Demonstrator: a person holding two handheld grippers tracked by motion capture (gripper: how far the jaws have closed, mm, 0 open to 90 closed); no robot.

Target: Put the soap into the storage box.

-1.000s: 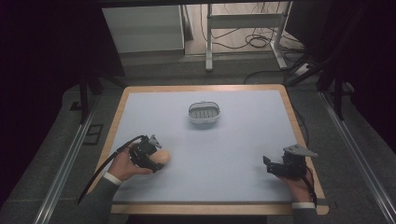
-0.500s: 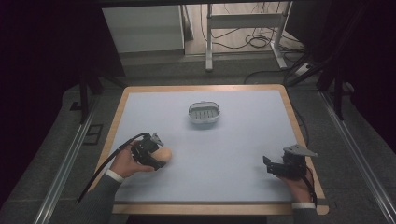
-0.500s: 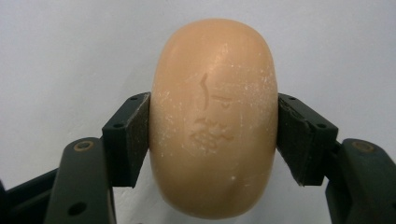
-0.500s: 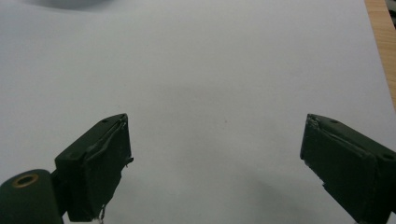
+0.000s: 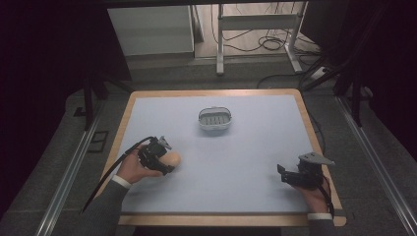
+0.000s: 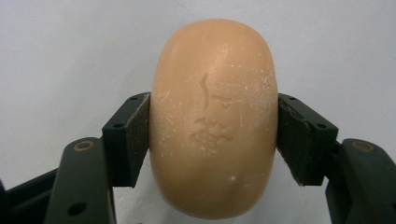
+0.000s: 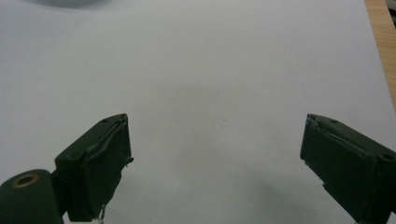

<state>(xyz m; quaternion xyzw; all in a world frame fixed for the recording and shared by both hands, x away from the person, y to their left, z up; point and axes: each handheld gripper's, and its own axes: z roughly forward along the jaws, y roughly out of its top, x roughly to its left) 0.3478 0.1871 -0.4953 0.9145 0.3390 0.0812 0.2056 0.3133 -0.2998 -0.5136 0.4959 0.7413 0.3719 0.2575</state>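
Pale counter (image 5: 255, 162): near left, the left hand-held gripper (image 5: 164, 160) clamps the soap (image 6: 212, 116) across its short width, long axis pointing away; the dish (image 5: 215, 119) lies far and right of it. Right hand-held gripper (image 5: 287, 175) gapes wide, empty.

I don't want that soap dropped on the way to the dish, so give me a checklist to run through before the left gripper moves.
1. Left gripper shut on the soap, pads on both sides: ok.
2. Grip centred on the bar: ok.
3. Soap lifted off the table: cannot tell.
4. Dish empty: ok.
5. Path from soap to dish free: ok.
6. Right gripper open, holding nothing, off to the side: ok.
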